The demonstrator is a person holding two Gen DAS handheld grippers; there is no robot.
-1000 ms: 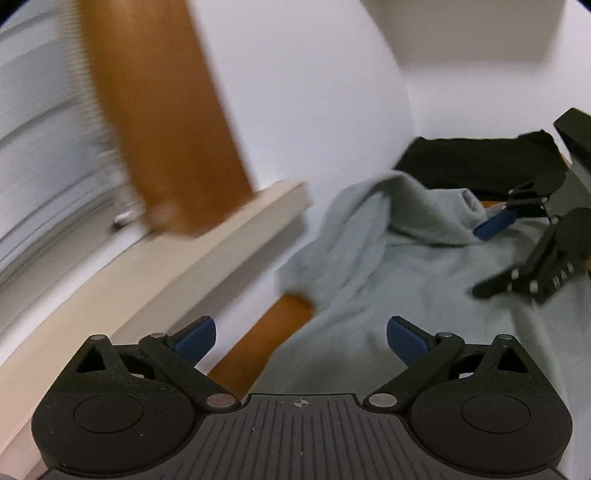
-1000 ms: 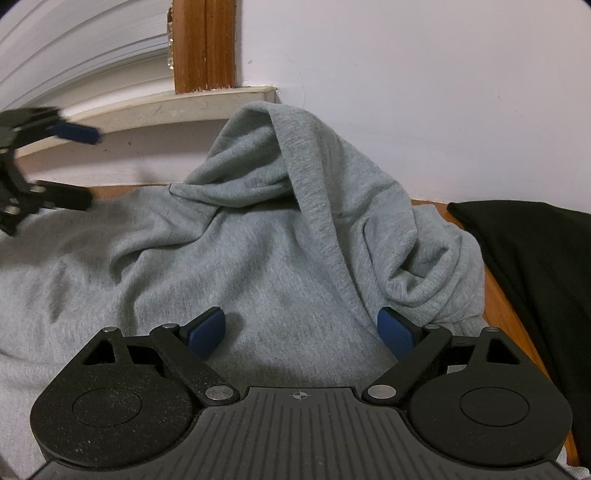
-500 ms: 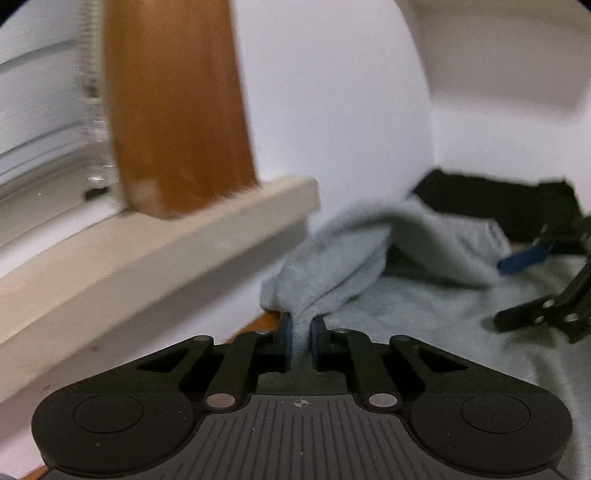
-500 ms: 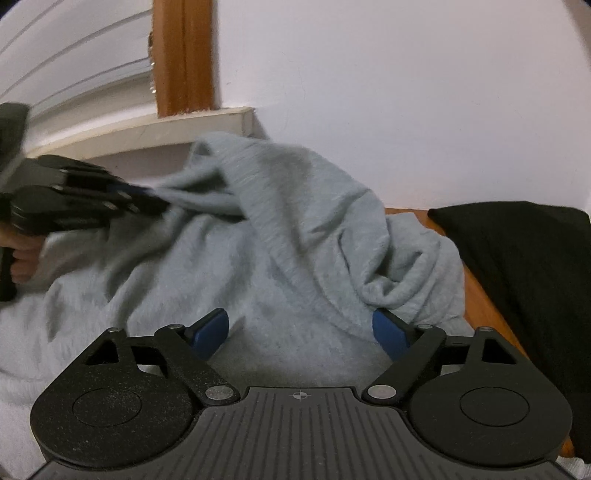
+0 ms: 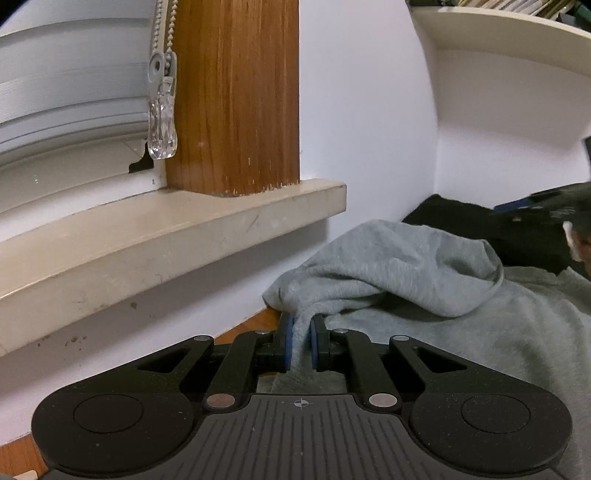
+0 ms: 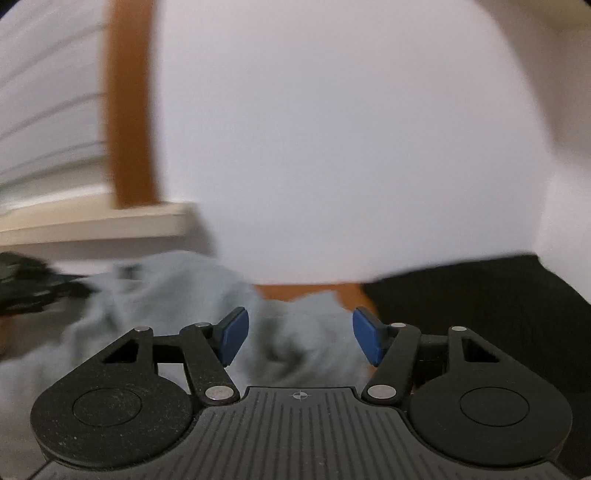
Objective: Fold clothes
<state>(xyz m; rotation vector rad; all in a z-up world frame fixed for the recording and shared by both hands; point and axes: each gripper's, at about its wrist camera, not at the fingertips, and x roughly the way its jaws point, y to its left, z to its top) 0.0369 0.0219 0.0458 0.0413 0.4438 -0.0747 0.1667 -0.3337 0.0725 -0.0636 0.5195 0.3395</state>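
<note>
A grey hooded sweatshirt [image 5: 406, 266] lies rumpled on a wooden table, its hood bunched against the wall. My left gripper [image 5: 300, 332] is shut on a fold of the grey cloth at the hood's near-left edge. In the blurred right wrist view the same sweatshirt [image 6: 295, 332] spreads below my right gripper [image 6: 299, 334], which stands open just over the cloth with fabric showing between its blue pads. The left gripper [image 6: 33, 286] appears there at the far left, dark and smeared. The right gripper [image 5: 546, 206] shows at the right edge of the left wrist view.
A black garment [image 5: 461, 221] lies at the back right against the wall, also black garment [image 6: 480, 295]. A beige window sill [image 5: 166, 236] juts out over the table on the left, under a wooden frame [image 5: 236, 96] and a blind cord pull [image 5: 162, 122]. A shelf [image 5: 509, 33] hangs at upper right.
My left gripper went from open to shut on the hood's edge and has pulled it lower. The right gripper has swung forward and down towards the cloth, jaws narrowing but still open.
</note>
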